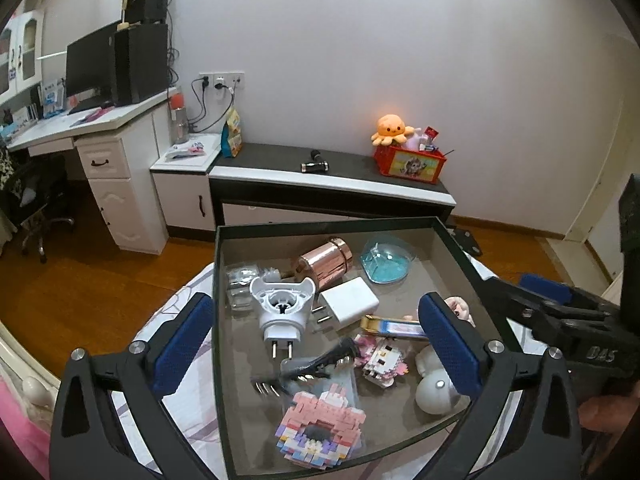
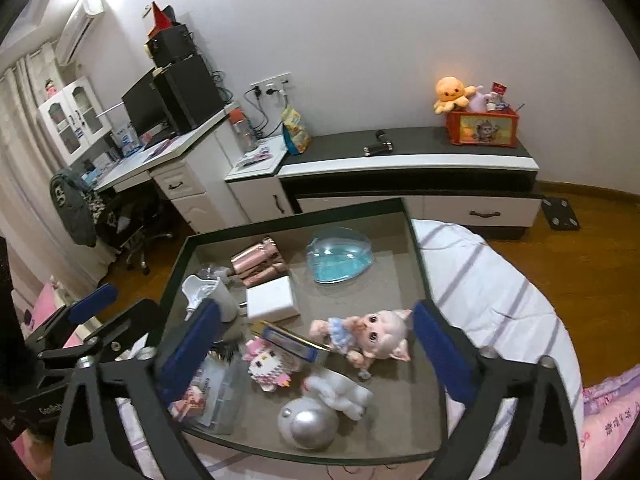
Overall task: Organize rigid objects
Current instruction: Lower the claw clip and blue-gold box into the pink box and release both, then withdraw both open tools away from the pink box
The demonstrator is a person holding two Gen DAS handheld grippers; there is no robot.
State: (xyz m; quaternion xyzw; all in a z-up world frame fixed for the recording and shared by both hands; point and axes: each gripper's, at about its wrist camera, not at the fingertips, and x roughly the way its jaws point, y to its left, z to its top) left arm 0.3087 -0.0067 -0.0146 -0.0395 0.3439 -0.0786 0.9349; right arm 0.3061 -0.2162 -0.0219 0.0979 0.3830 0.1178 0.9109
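Observation:
A dark-rimmed box sits on the bed and holds several rigid objects: a white plug device, a white charger, a copper can, a blue heart dish, a pink brick model and a black hair clip. My left gripper is open and empty above the box. In the right wrist view the box rim shows, with a pig-eared doll, a silver ball figure and a small brick figure. My right gripper is open and empty over them.
The box rests on a white striped bedcover. Beyond it stands a low dark-topped cabinet with a red toy bin and an orange plush octopus. A desk with a monitor is at the left. The floor is wood.

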